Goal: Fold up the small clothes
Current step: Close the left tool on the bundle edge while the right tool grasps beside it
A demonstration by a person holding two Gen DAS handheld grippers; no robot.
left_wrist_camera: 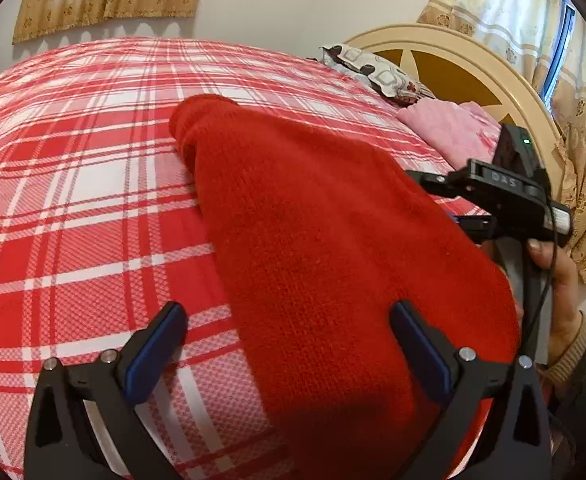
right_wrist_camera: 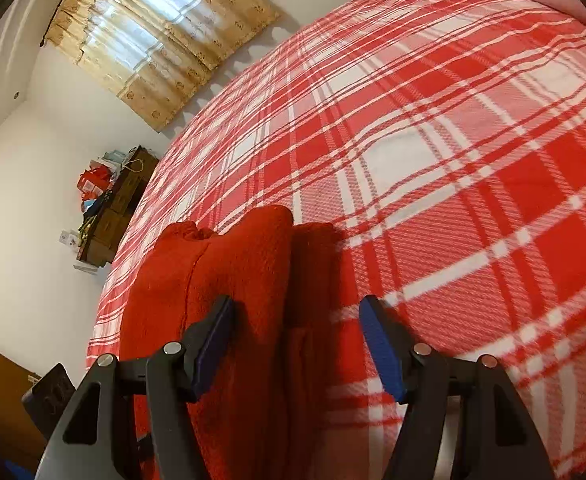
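Left tool [left_wrist_camera: 289, 344] angled downward over the bed, blue-padded fingers [left_wrist_camera: 155, 350] spread wide, gripping nothing; the red knitted garment [left_wrist_camera: 313, 240] lies below and between them, nearer its right finger. Right tool [right_wrist_camera: 297, 346] also tilted downward, jaws apart, pads clear of the fabric; in the left wrist view it sits just right of the garment, held by a hand [left_wrist_camera: 561, 280] in a ribbed tan cuff. The garment lies folded into a long band, its long axis running away from the left tool, narrow rounded end farthest. From the right tool, folded red layers lie under the left finger and in the gap. Surface: bed with a red-and-white plaid sheet [left_wrist_camera: 73, 200]. Beyond: patterned pillow [left_wrist_camera: 373, 68], pink cloth [left_wrist_camera: 449, 128], cream round headboard [left_wrist_camera: 473, 64], tan floral curtains [right_wrist_camera: 153, 52], white walls.
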